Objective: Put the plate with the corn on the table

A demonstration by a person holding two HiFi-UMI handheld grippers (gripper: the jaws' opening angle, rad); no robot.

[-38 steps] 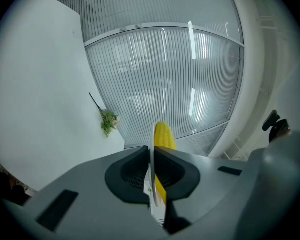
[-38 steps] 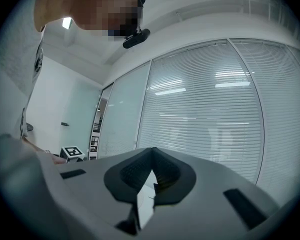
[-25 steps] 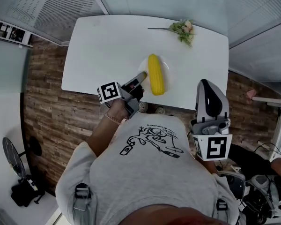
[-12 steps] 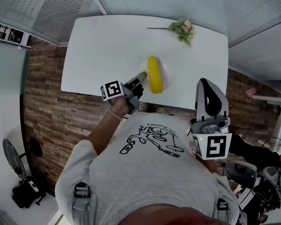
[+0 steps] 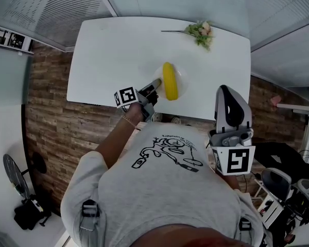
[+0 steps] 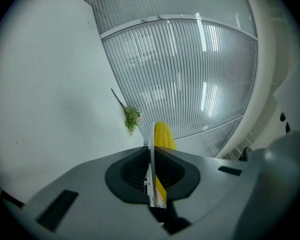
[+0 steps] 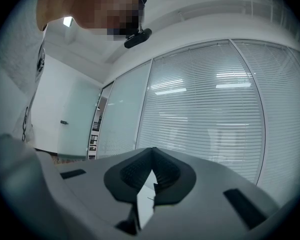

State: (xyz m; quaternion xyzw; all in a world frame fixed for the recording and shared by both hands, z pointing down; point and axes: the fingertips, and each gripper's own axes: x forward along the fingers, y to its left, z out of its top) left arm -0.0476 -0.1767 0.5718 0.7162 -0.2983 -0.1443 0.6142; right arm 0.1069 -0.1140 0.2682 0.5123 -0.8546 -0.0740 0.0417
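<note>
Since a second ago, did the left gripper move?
Yes, a little. The left gripper, shut on the plate, has shifted right and further over the table, away from its near-left corner.

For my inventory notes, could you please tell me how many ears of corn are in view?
1. The corn lies on the plate, whose rim the left gripper clamps, over the table, near its edge. None appears hidden.
</note>
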